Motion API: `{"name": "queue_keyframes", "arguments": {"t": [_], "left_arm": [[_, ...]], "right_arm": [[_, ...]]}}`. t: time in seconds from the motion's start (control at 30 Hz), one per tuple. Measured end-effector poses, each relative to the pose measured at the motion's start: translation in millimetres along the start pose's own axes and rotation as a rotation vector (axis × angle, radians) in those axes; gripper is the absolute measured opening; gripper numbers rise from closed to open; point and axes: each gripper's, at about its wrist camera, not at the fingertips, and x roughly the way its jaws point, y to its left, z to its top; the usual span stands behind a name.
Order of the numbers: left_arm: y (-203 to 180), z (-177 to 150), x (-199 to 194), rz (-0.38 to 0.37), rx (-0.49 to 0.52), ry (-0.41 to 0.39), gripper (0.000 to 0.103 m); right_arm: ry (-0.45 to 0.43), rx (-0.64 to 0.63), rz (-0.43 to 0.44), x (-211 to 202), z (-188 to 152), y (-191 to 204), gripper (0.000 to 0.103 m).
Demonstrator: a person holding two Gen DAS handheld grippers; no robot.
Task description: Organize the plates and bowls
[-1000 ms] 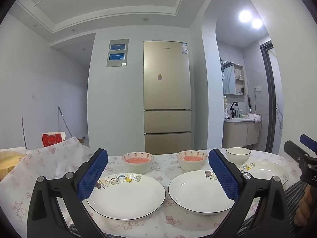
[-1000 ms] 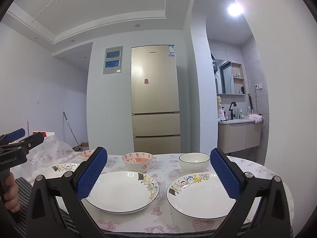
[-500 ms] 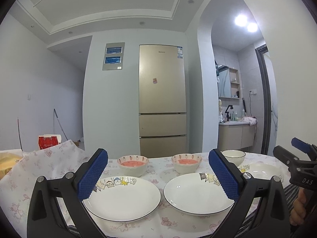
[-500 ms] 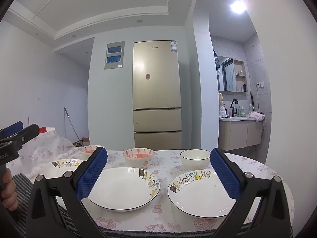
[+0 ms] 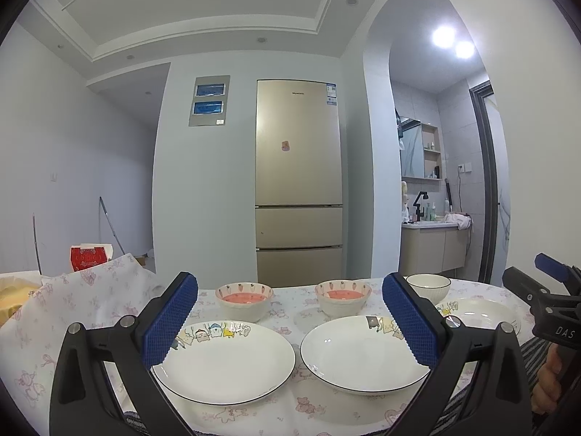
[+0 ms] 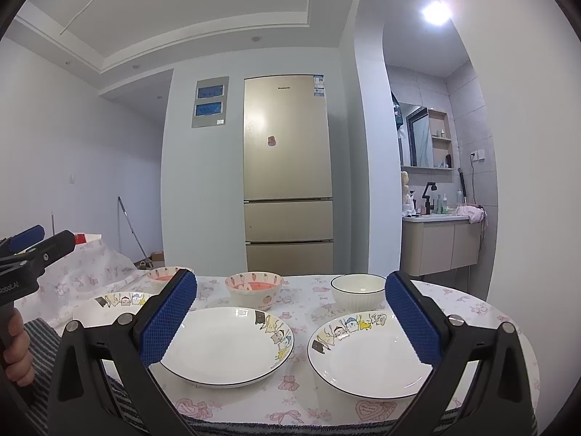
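While both grippers hover released, I plan the first stack.
I'd slide my left gripper (image 5: 290,312) under the left plate (image 5: 225,359) rim squarely; right gripper (image 6: 290,312) waits wide.

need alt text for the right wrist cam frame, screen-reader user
Open right gripper hovers empty over a floral-clothed table with three cartoon-rimmed white plates in front, two strawberry bowls and a plain white bowl behind. The left gripper shows at far left; a gold fridge stands beyond.

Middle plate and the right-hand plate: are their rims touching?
Apart. The right wrist view shows tablecloth between the middle plate and the right-hand plate.
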Motion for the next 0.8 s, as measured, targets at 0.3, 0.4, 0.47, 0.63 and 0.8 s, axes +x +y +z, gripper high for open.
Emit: {"name": "queue_keyframes", "arguments": {"t": [0.3, 0.4, 0.47, 0.63, 0.8], "left_arm": [[0.1, -2.9, 1.2, 0.0, 0.001, 0.009, 0.103], [2.5, -2.8, 1.2, 0.001, -0.007, 0.012, 0.103], [2.3, -2.4, 0.5, 0.002, -0.008, 0.009, 0.103], [1.9, -0.3, -1.7, -0.005, 0.001, 0.002, 0.103], [0.9, 2.2, -8.1, -0.009, 0.02, -0.022, 0.103]], "right_arm": [[0.004, -0.003, -0.001, -0.6, -3.3, 1.5, 0.103], [0.008, -0.009, -0.001, -1.4, -2.6, 3.0, 0.103], [0.006, -0.009, -0.001, -2.1, -2.0, 3.3, 0.103], [-0.002, -0.007, -0.001, -3.4, -1.7, 3.5, 0.103], [0.002, -0.018, -0.01, -2.5, -2.3, 4.8, 0.103]]}}
